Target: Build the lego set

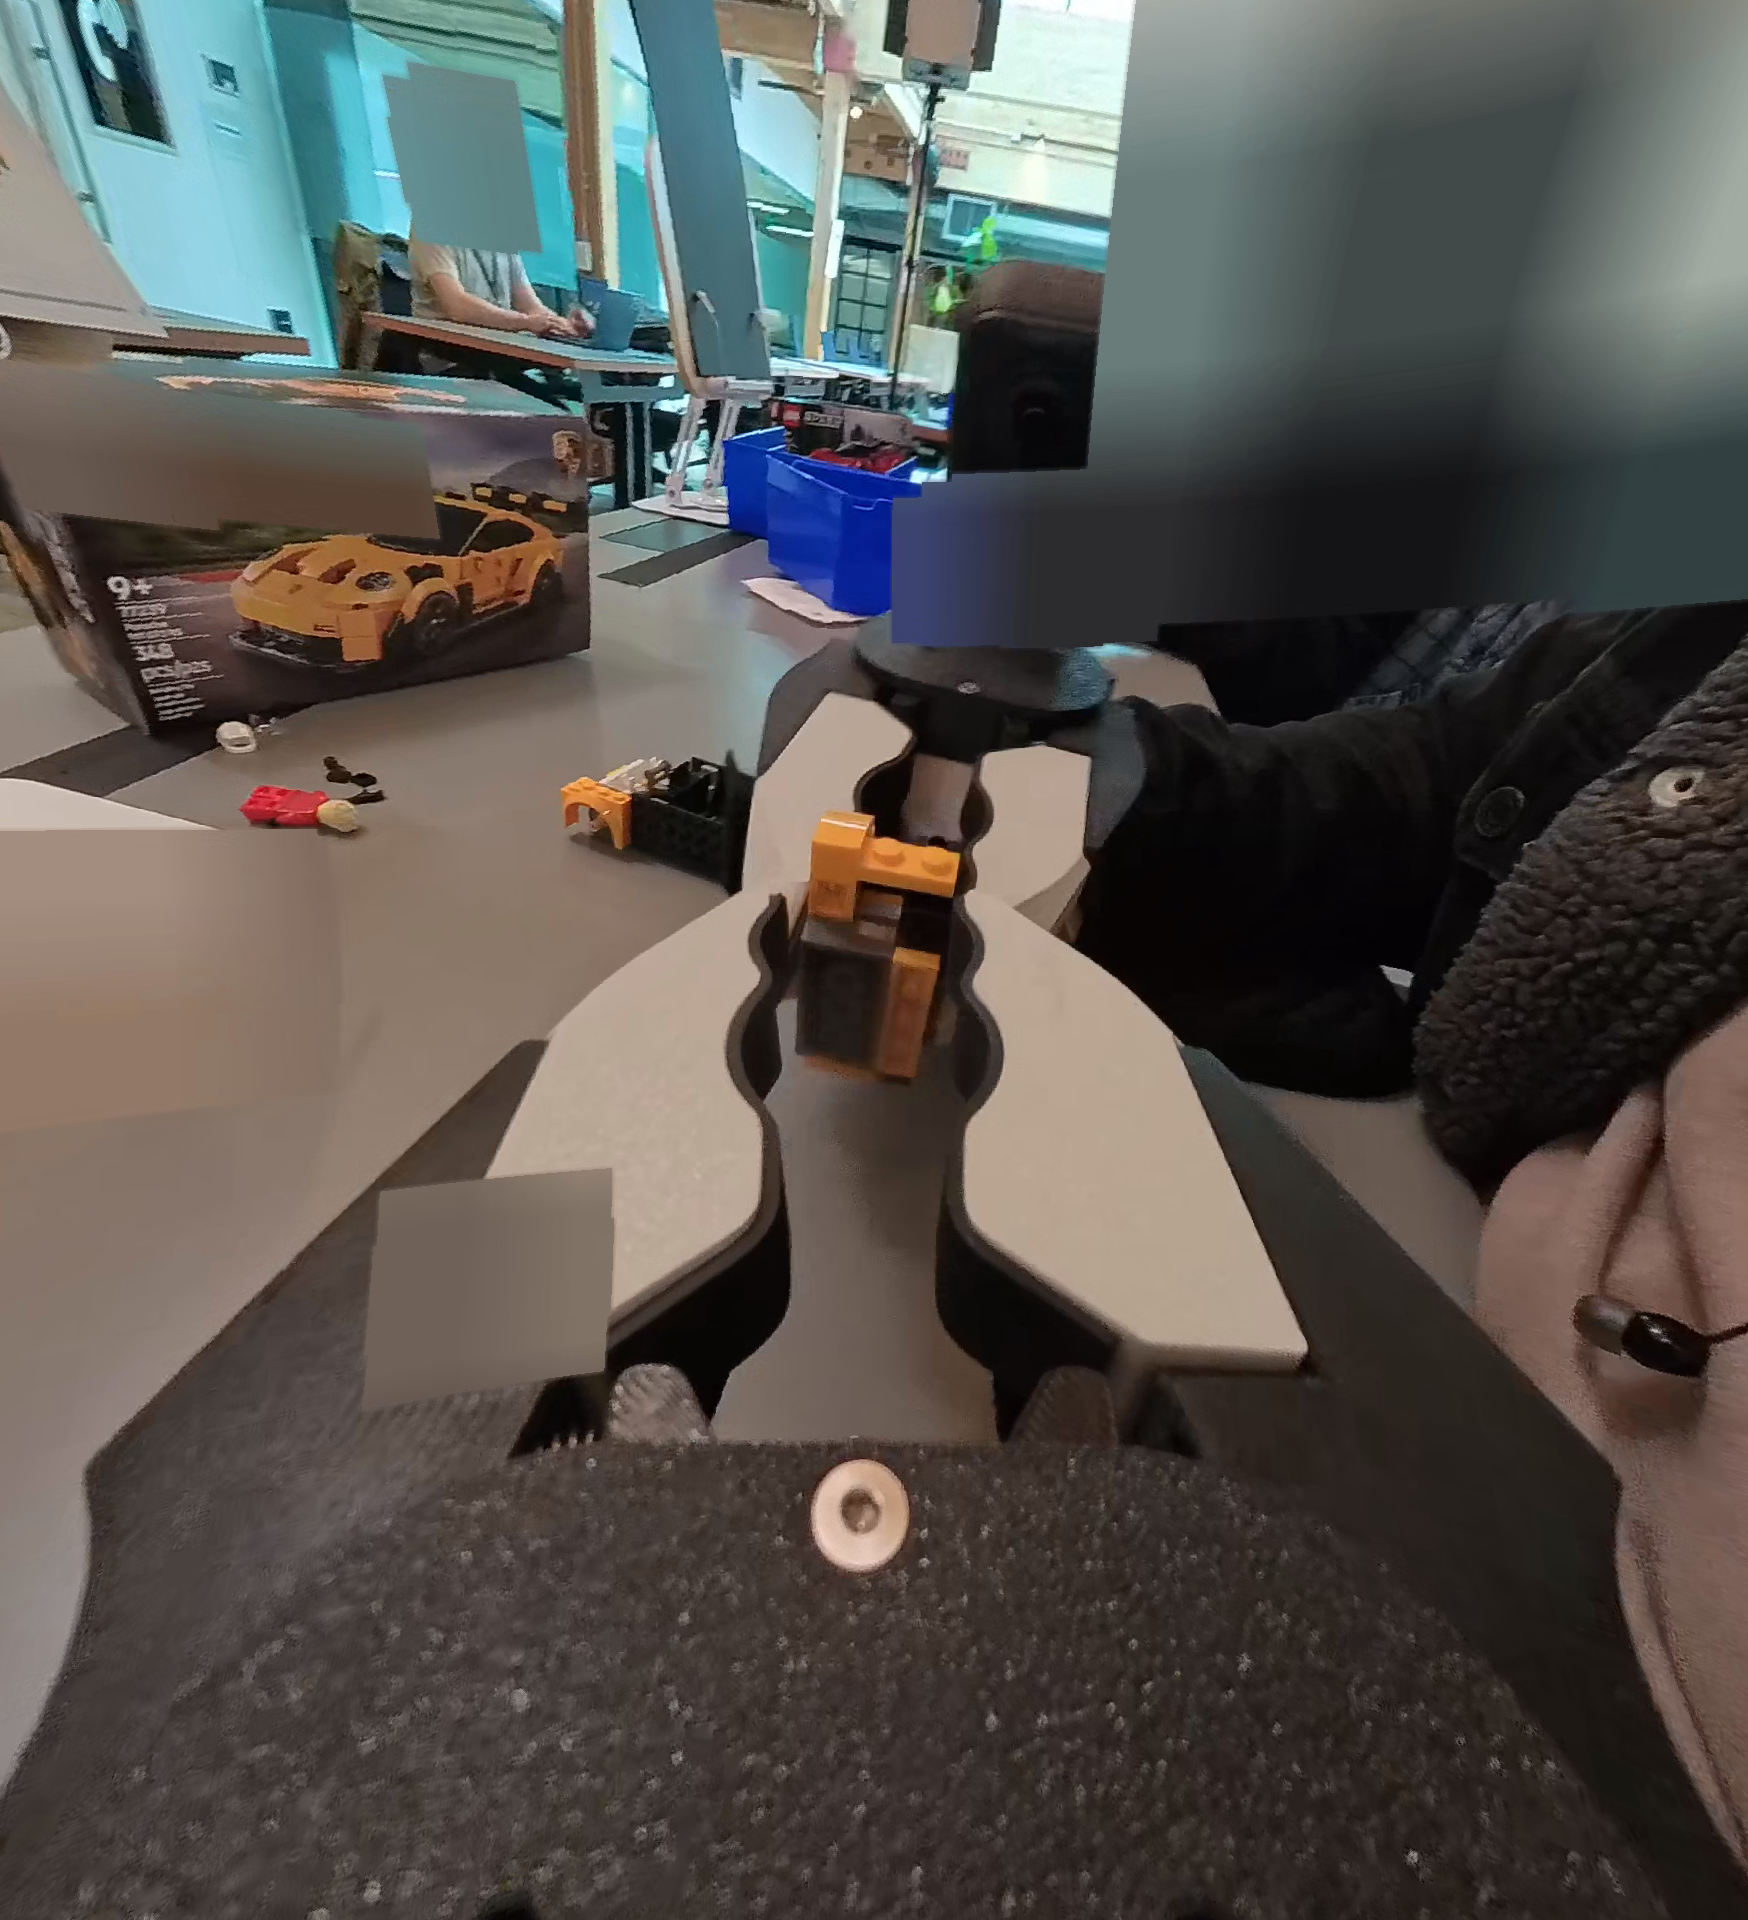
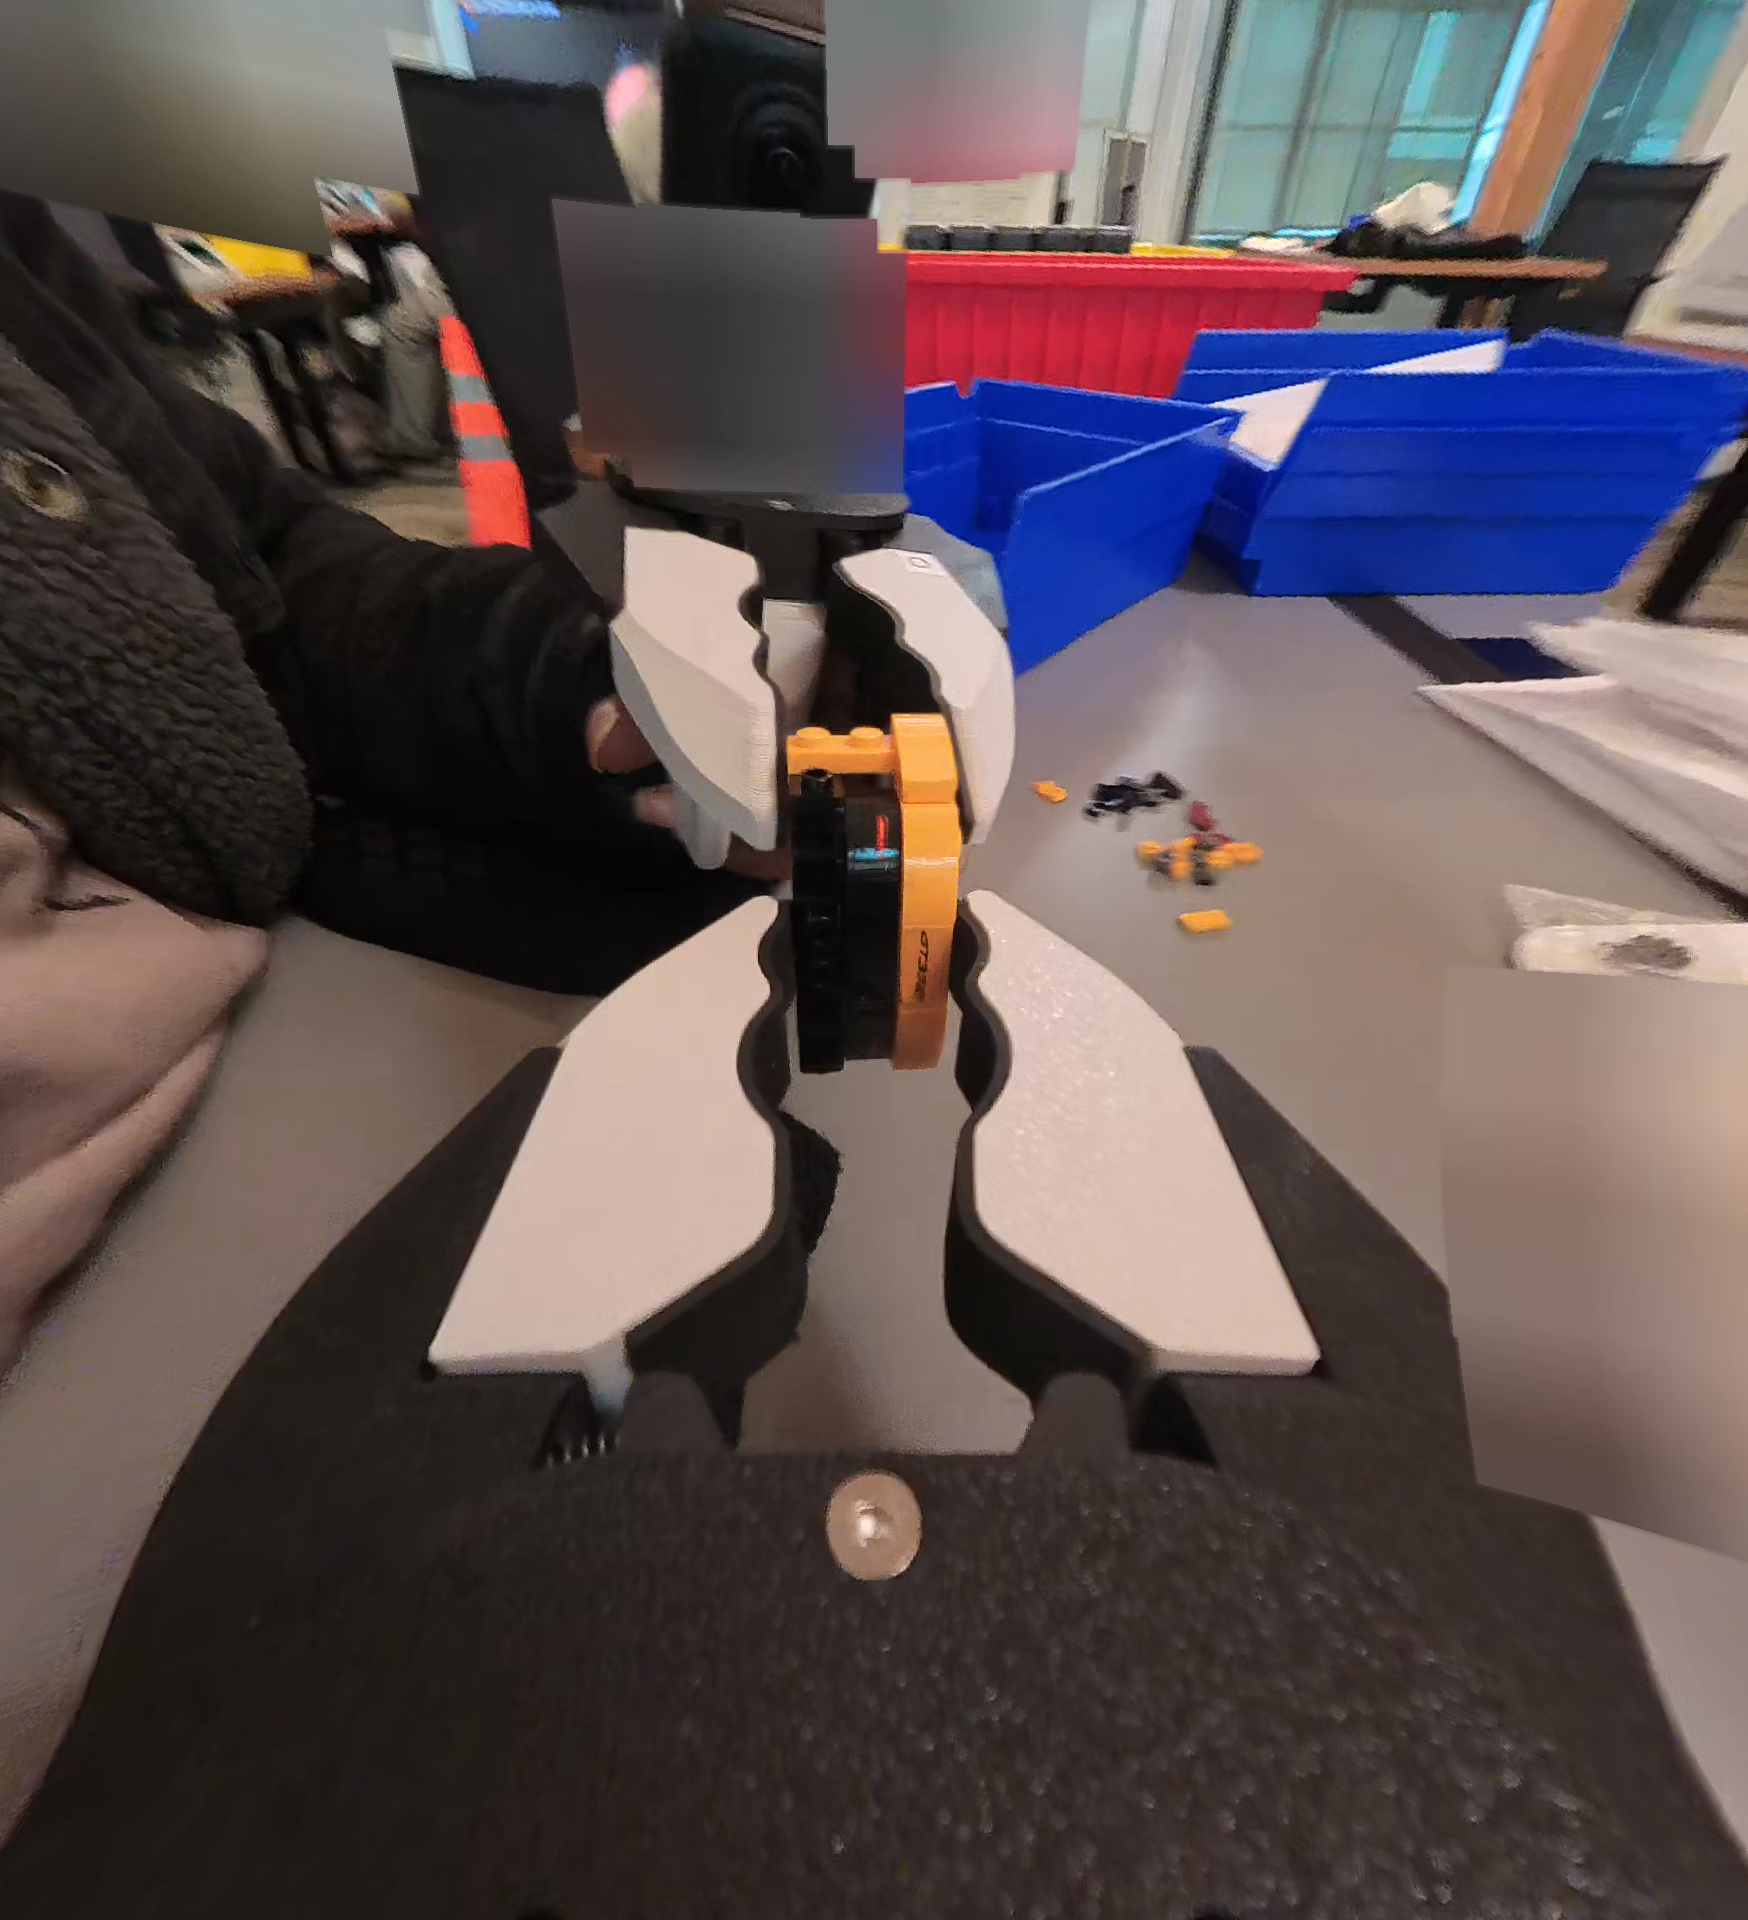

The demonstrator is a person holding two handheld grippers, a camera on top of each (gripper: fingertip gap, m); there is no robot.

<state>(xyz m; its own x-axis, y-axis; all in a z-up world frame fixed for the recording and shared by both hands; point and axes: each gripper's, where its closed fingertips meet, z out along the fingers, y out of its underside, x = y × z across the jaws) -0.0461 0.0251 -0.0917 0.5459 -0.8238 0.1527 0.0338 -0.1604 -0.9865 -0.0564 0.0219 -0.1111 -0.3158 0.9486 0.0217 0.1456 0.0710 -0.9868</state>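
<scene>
A small orange and black lego assembly (image 1: 865, 987) is held above the grey table (image 1: 537, 727) between both grippers, which face each other tip to tip. My left gripper (image 1: 868, 935) is shut on one end of it. My right gripper (image 1: 927, 821) faces it from the far side, by an orange studded plate (image 1: 911, 862). In the right wrist view, my right gripper (image 2: 870, 925) is shut on the assembly (image 2: 880, 935), with its curved orange side (image 2: 927, 914) to the right. The left gripper (image 2: 865, 800) clamps the far end.
The set's box (image 1: 330, 582) stands at the back left. Loose red (image 1: 278, 805), orange and black pieces (image 1: 652, 816) lie near it. Small loose pieces (image 2: 1192, 852) lie to the right, with blue bins (image 2: 1472, 468) behind and paper and bags (image 2: 1680, 748) beside them. A dark sleeve (image 1: 1265, 883) is close. Less than 4 cm separates the two grippers' tips.
</scene>
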